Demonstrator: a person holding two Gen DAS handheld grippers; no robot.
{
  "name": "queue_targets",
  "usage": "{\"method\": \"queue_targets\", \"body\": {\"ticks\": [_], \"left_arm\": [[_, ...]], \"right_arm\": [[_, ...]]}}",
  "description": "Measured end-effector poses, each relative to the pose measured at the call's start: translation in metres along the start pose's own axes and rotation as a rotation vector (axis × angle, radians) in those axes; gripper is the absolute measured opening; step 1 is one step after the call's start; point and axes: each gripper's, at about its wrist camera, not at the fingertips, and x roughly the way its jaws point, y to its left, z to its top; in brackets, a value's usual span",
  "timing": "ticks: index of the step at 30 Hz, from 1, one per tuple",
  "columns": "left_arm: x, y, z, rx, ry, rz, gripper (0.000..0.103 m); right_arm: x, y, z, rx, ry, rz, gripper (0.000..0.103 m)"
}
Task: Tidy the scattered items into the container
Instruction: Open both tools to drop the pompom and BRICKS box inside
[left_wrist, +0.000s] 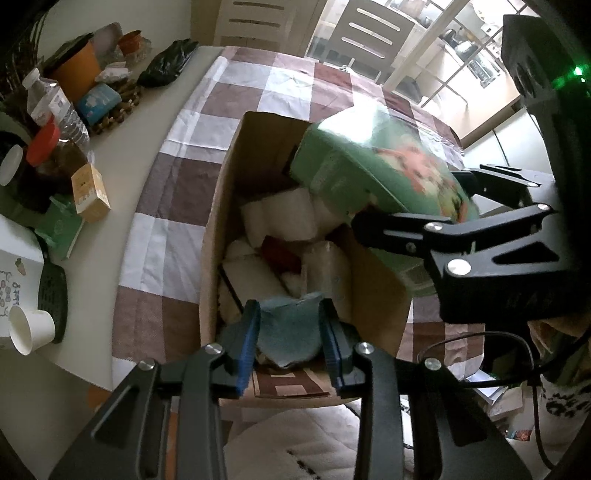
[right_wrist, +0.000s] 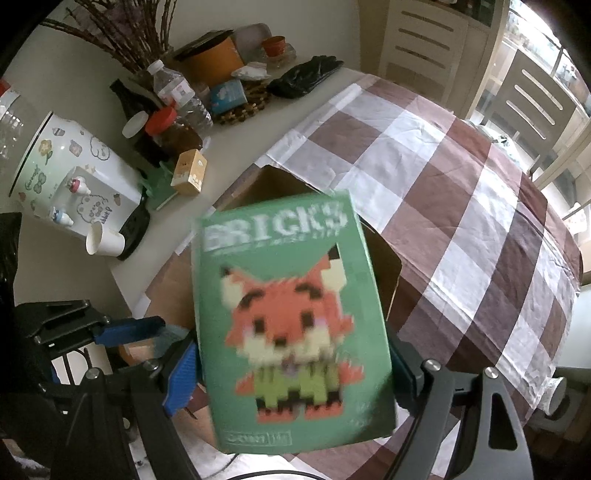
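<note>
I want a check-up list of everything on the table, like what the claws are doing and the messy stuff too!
Surface: table under a brown-and-white checked cloth.
Job's things: open cardboard box holding white rolls; green bricks box; blue-grey cloth.
Clutter: water bottle, orange pot, paper cup, black bag.
Claws: right claw grips the bricks box; left claw straddles the cloth, contact unclear.
Cables: black cable.
Surroundings: chairs, windows.
</note>
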Motion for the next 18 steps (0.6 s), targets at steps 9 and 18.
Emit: {"method": "queue_targets", "body": {"ticks": [9, 18], "left_arm": [[-0.005, 0.004, 0.002, -0.001, -0.007, 0.015, 0.074], [-0.009, 0.004, 0.003, -0.001, 0.001, -0.004, 0.088]], "right_arm": [[-0.009, 0.003, 0.005, 0.021, -0.024, 0.009, 0.086], [-0.02, 0.0, -0.001, 0.049, -0.04, -0.024, 0.086]]}}
